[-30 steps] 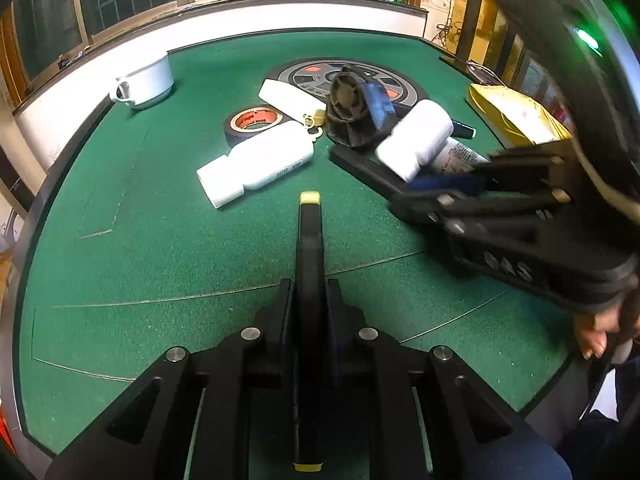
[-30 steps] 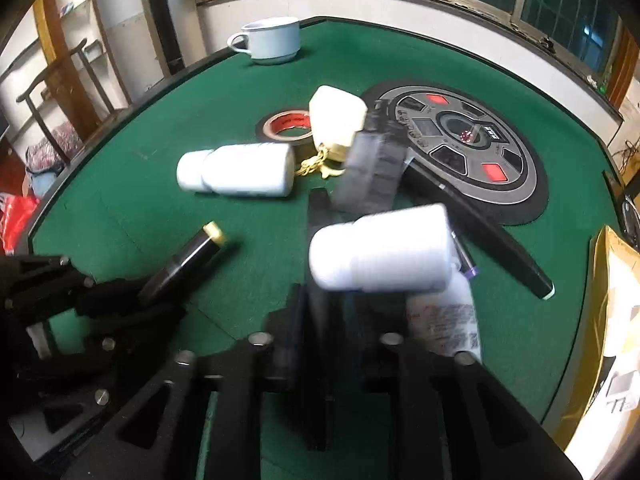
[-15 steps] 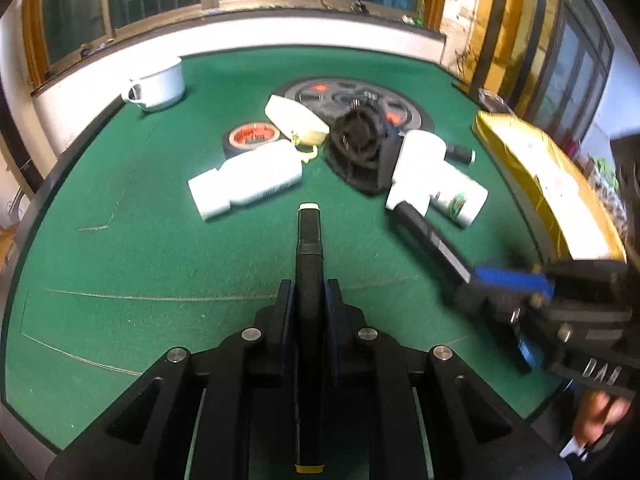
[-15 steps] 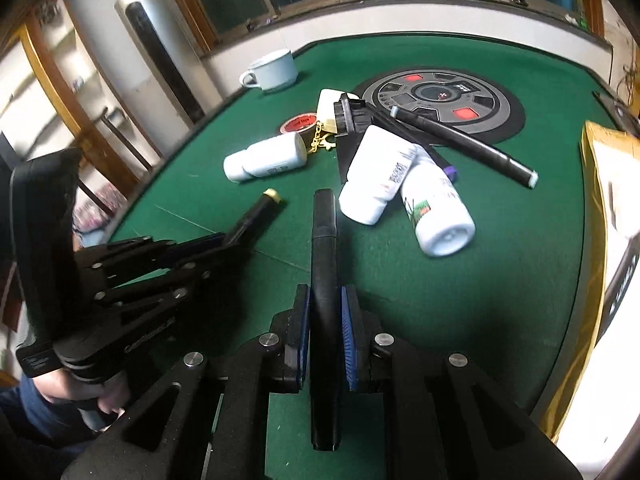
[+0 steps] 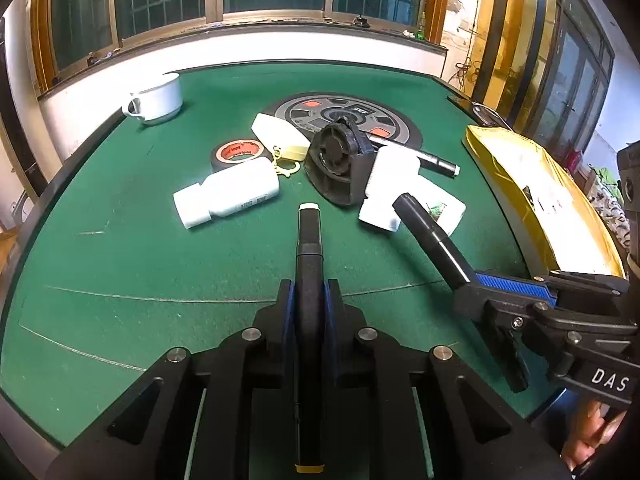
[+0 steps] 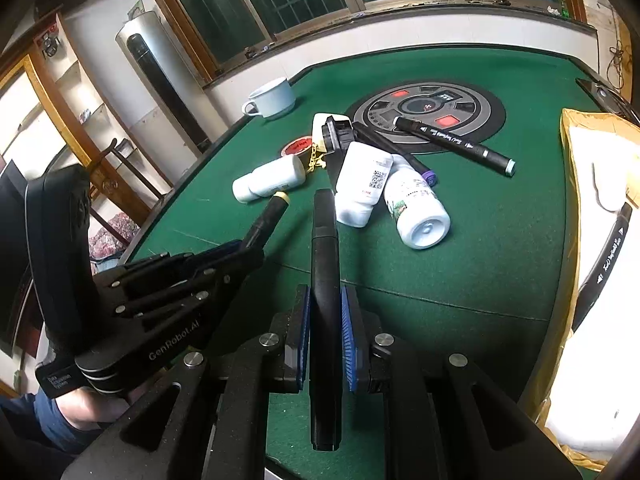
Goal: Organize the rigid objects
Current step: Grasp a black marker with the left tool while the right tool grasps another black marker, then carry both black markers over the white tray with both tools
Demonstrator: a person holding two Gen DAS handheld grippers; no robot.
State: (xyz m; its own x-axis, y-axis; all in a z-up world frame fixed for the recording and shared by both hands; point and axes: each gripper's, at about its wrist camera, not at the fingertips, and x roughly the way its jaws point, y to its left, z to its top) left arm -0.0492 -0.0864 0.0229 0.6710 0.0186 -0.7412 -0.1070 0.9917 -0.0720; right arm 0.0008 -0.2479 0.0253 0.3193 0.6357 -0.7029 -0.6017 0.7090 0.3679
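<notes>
Left wrist view shows both claws clamped on black markers: left claw aims its marker straight far, right claw slants its marker far-left toward the bench pile.

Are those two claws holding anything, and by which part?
Yes. The left gripper clamps a yellow-tipped marker mid-barrel; the right gripper clamps a black marker mid-barrel.

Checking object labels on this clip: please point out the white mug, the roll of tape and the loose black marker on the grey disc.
white mug (image 5: 160, 94), left wrist view, on its outer wall.
roll of tape (image 5: 239, 152), left wrist view, on its red core ring.
black marker (image 6: 452, 140), right wrist view, mid-barrel on the printed lettering.
</notes>
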